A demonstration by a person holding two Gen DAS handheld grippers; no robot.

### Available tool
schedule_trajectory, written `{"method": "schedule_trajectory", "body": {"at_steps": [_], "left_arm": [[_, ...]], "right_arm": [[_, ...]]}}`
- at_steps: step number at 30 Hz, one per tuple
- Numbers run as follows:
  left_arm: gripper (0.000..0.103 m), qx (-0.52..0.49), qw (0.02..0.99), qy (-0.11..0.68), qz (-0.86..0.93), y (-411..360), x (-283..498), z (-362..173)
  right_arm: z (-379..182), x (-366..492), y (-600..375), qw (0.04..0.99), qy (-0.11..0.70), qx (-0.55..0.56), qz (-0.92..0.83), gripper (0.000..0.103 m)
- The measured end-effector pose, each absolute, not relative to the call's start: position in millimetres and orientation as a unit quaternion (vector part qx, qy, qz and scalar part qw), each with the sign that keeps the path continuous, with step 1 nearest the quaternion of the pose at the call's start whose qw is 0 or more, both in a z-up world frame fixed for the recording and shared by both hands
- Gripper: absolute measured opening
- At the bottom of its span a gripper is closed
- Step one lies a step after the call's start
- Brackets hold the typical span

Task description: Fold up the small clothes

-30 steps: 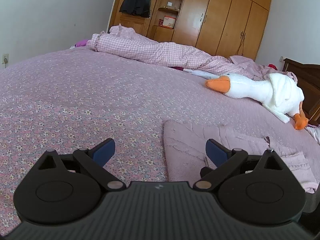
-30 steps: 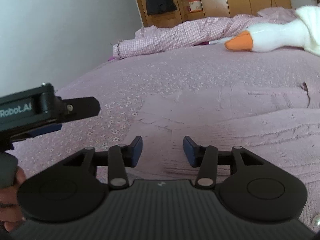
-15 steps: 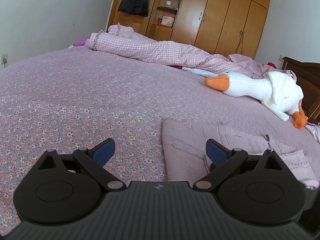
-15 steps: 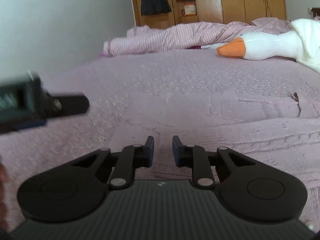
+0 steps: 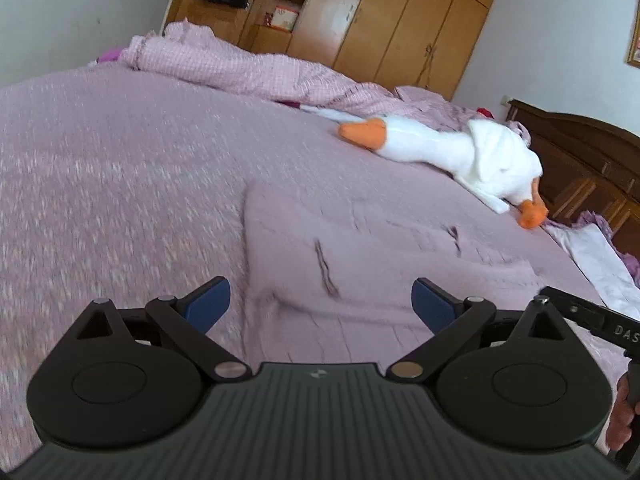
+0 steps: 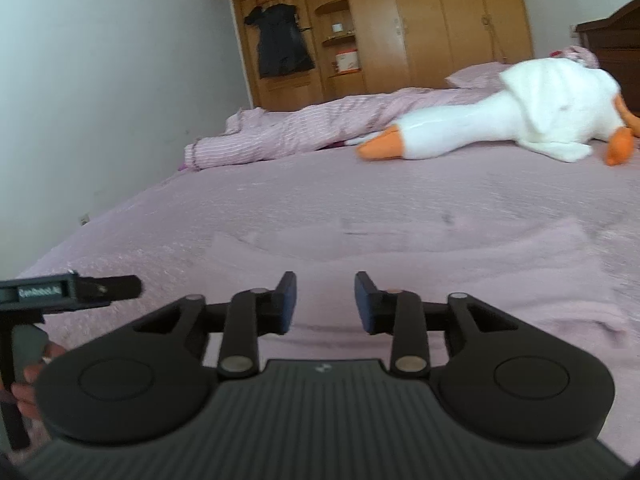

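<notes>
Wooden wardrobes are seen along the far wall, behind a bed covered by a pink floral spread. On the spread, a pale pink knitted garment is laid flat, directly ahead of both tools. The left gripper is held above the garment's near edge with its blue-padded fingers spread wide, nothing between them. The right gripper is shown over the same garment with its fingers parted by a narrower gap, likewise empty. A white plush goose is seen lying beyond the garment, beside a rumpled checked quilt.
</notes>
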State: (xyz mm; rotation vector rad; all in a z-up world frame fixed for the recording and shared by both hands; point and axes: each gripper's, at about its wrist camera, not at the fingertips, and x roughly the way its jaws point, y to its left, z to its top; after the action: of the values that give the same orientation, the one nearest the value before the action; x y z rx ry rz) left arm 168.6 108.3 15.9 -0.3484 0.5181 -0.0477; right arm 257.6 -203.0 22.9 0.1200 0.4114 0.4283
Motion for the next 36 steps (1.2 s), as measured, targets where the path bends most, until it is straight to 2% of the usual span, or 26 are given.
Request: {"method": "schedule_trajectory", "body": {"at_steps": [5, 7, 8, 9, 15, 19, 27, 36], "left_arm": [[0.100, -0.172, 0.942, 0.285, -0.049, 105.6, 131.3, 7.6], [0.100, -0.177, 0.939, 0.291, -0.051, 108.8, 115.2, 5.2], [0.100, -0.176, 0.937, 0.296, -0.050, 110.6, 107.5, 4.4], [0.100, -0.176, 0.936, 0.302, -0.048, 112.7, 98.5, 2.9], [0.100, -0.202, 0.915, 0.341, -0.071, 119.6, 54.8, -13.7], [0.100, -0.249, 0.891, 0.370, -0.091, 119.5, 37.0, -28.3], [0.100, -0.247, 0.884, 0.383, -0.108, 114.5, 6.7, -33.5], [0.103, -0.335, 0.865, 0.352, -0.122, 132.1, 67.7, -43.0]], "right_arm": [[12.8, 233.7, -264.4, 0.953, 0.221, 0.052, 0.201, 0.037], [6.2, 228.0, -292.3, 0.949, 0.235, 0.063, 0.199, 0.043], [3.1, 225.5, -304.0, 0.947, 0.241, 0.071, 0.198, 0.052], [-1.2, 221.4, -319.3, 0.945, 0.248, 0.085, 0.196, 0.055], [-31.0, 199.6, -391.1, 0.919, 0.291, 0.187, 0.188, 0.056], [-41.2, 187.1, -409.5, 0.911, 0.310, 0.200, 0.186, 0.056], [-55.2, 166.6, -451.1, 0.880, 0.347, 0.258, 0.197, 0.056], [-64.1, 181.6, -458.8, 0.854, 0.365, 0.300, 0.219, 0.055]]}}
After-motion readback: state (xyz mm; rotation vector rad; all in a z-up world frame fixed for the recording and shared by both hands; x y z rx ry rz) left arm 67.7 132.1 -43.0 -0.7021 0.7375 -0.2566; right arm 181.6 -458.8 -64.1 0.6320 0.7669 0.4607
